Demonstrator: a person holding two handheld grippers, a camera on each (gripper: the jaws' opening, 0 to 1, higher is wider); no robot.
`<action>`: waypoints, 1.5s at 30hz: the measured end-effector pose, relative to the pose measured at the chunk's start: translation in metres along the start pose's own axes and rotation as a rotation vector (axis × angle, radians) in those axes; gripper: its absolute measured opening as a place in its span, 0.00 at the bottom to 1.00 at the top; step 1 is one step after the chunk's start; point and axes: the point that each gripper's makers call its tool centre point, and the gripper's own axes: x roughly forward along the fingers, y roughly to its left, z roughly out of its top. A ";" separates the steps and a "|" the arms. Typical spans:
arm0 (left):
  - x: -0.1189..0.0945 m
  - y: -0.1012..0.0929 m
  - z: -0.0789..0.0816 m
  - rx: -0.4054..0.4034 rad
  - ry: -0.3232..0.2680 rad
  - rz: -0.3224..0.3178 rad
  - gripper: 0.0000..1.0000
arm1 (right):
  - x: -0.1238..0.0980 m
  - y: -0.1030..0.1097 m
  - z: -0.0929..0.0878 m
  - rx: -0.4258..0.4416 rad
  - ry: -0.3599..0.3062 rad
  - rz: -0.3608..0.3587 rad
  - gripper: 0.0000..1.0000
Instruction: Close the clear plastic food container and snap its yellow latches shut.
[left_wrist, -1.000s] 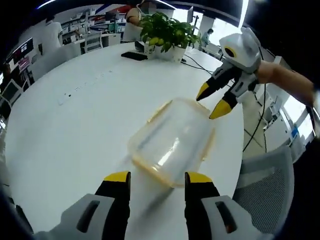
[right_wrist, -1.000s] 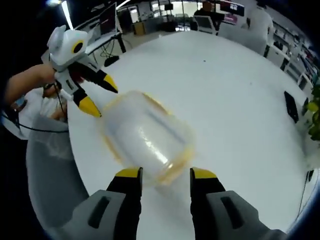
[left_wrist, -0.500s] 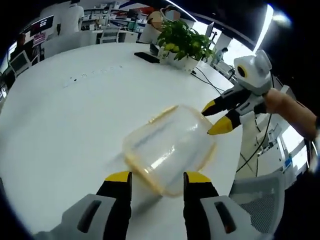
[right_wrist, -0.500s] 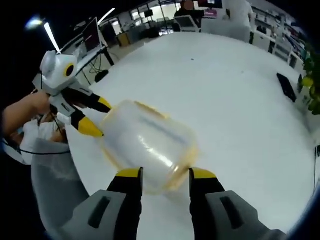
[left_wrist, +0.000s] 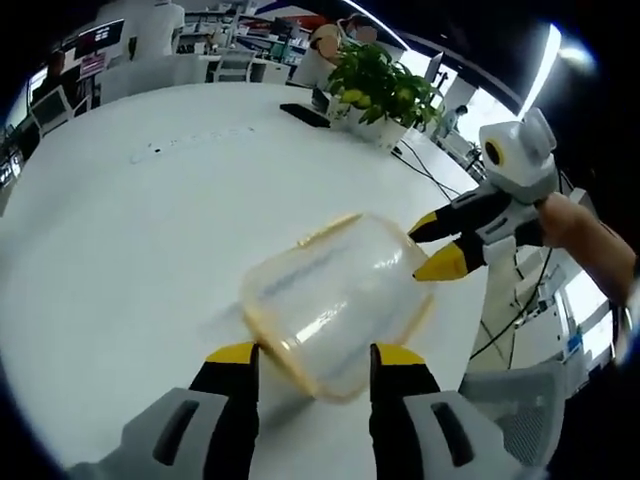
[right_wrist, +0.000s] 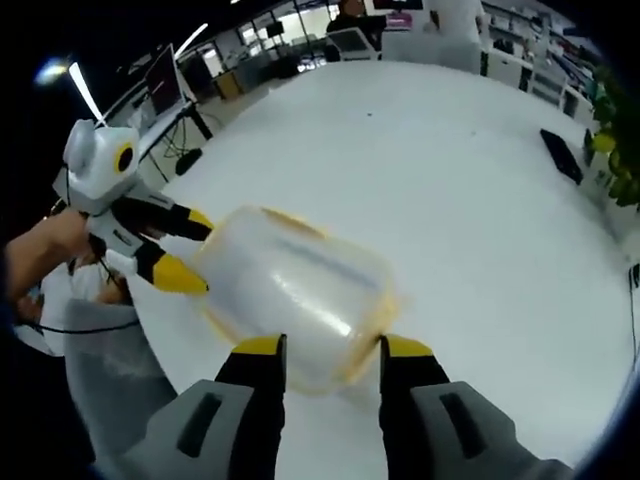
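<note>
A clear plastic container with a yellow rim lies on the white table, just beyond my left gripper, whose jaws stand open at its near end. A yellow latch sticks out on its far left side. My right gripper comes in from the right, open, with its yellow tips at the container's far right corner. In the right gripper view the container lies in front of my open right gripper, and the left gripper is open at its left end. Blur hides how the lid sits.
A potted plant and a black flat object stand at the far side of the table. A grey chair is beside the table's near edge, with cables running off it. Desks, monitors and people fill the background.
Both views have shifted a little with the hands. The right gripper's tips have come closer to the container's corner. The container stays in place, and both grippers remain open.
</note>
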 end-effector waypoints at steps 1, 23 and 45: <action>0.000 0.000 0.000 -0.006 0.002 0.000 0.37 | 0.000 0.000 0.000 0.004 0.001 0.000 0.32; 0.003 0.000 -0.003 -0.092 0.023 0.005 0.34 | 0.003 0.001 0.001 0.085 -0.027 -0.007 0.31; -0.015 0.009 -0.019 -0.092 0.033 -0.002 0.34 | 0.008 0.027 -0.003 0.096 -0.020 -0.018 0.31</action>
